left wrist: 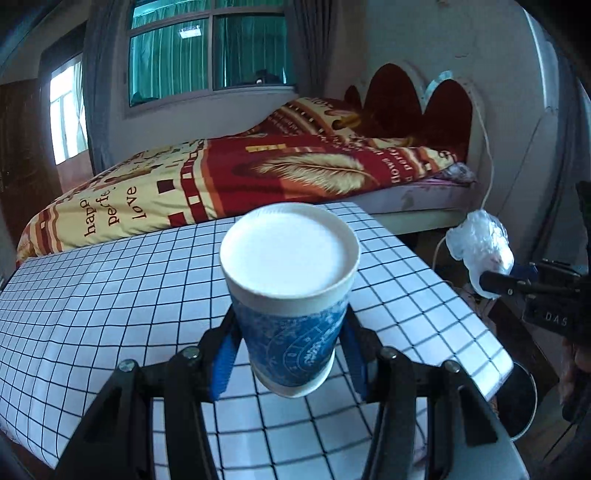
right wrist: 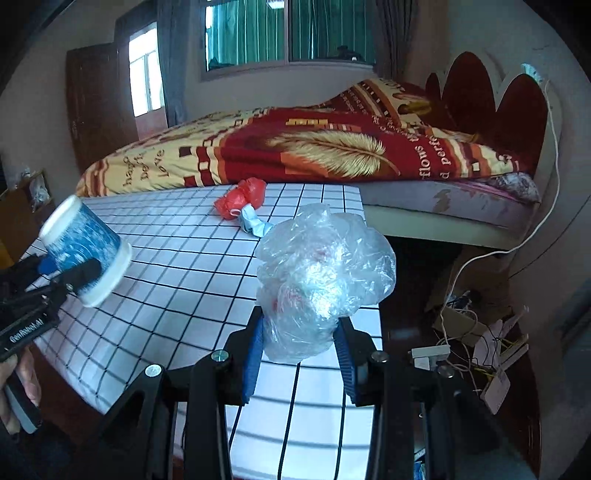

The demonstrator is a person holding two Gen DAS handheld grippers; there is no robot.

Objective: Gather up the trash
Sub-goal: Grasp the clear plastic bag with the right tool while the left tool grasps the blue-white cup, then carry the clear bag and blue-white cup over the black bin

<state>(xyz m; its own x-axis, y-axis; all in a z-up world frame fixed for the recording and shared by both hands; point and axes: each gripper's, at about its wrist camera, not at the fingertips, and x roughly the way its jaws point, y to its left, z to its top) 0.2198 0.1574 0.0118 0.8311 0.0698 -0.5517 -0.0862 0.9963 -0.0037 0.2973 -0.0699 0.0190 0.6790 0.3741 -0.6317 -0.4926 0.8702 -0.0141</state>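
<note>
My left gripper (left wrist: 290, 332) is shut on a blue-and-white paper cup (left wrist: 290, 295) and holds it tilted above the checked table (left wrist: 92, 295). The cup also shows at the left of the right wrist view (right wrist: 86, 251), held by the left gripper (right wrist: 74, 273). My right gripper (right wrist: 299, 339) is shut on a crumpled clear plastic bag (right wrist: 321, 273), held above the table's right edge. The bag shows at the right of the left wrist view (left wrist: 480, 247). A red crumpled bag (right wrist: 240, 197) and a light blue wad (right wrist: 255, 223) lie on the table's far side.
A bed with a red and yellow quilt (right wrist: 295, 147) stands right behind the table. Cables, a power strip (right wrist: 428, 356) and clutter lie on the floor to the right. A window (right wrist: 288, 29) is in the back wall.
</note>
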